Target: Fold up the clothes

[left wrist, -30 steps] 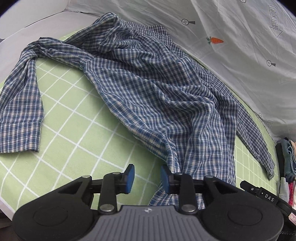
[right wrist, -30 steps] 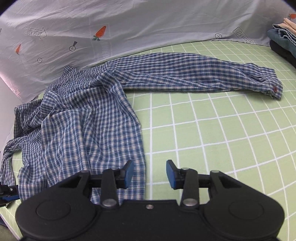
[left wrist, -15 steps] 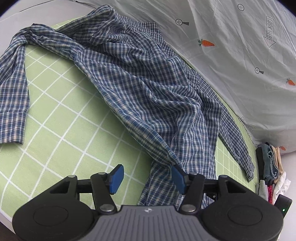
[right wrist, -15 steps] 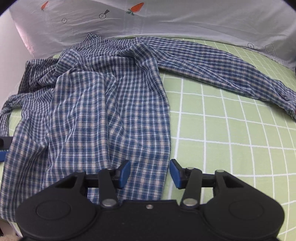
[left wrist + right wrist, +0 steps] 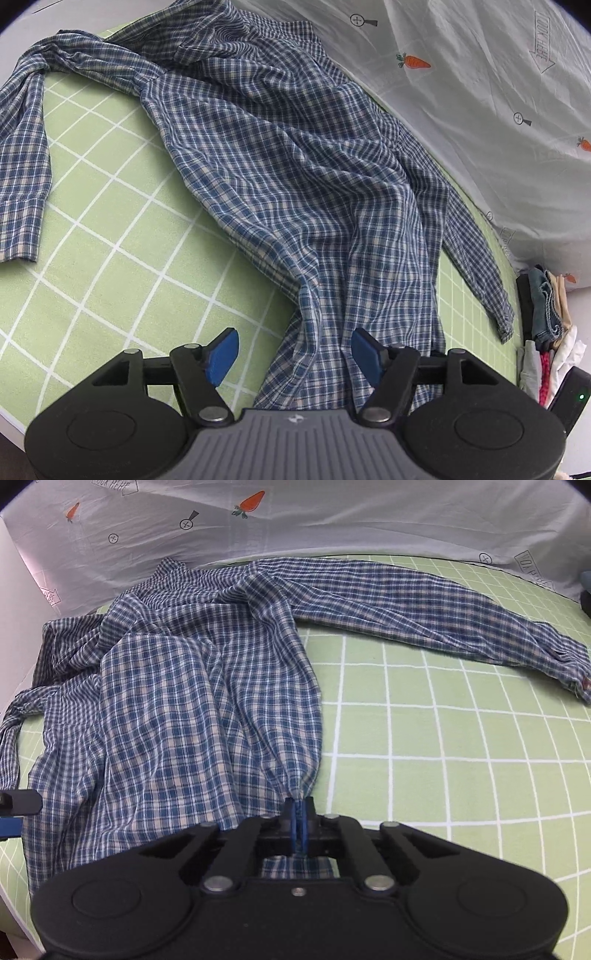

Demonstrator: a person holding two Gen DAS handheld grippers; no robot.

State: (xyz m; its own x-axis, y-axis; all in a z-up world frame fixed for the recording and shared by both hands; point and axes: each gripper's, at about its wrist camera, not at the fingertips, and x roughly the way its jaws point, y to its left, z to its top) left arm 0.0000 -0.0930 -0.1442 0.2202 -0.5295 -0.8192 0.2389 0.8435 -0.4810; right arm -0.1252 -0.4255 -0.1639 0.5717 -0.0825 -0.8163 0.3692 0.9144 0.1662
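From the left wrist, a blue-and-white checked cotton shirt (image 5: 295, 177) lies crumpled on a green sheet with a white grid (image 5: 122, 221), sleeves thrown out to both sides. The left gripper (image 5: 293, 352) hangs over the shirt's near hem with its blue pads (image 5: 221, 354) spread wide, one over bare sheet, the other over cloth. A white cloth printed with carrots (image 5: 480, 92) rises behind, and a stack of folded clothes (image 5: 546, 314) sits at the far right.

From the right wrist, the right gripper (image 5: 298, 825) has its pads pressed together, pinching the shirt's (image 5: 177, 709) gathered hem edge. One sleeve (image 5: 424, 605) stretches away rightward across the sheet (image 5: 443, 757).
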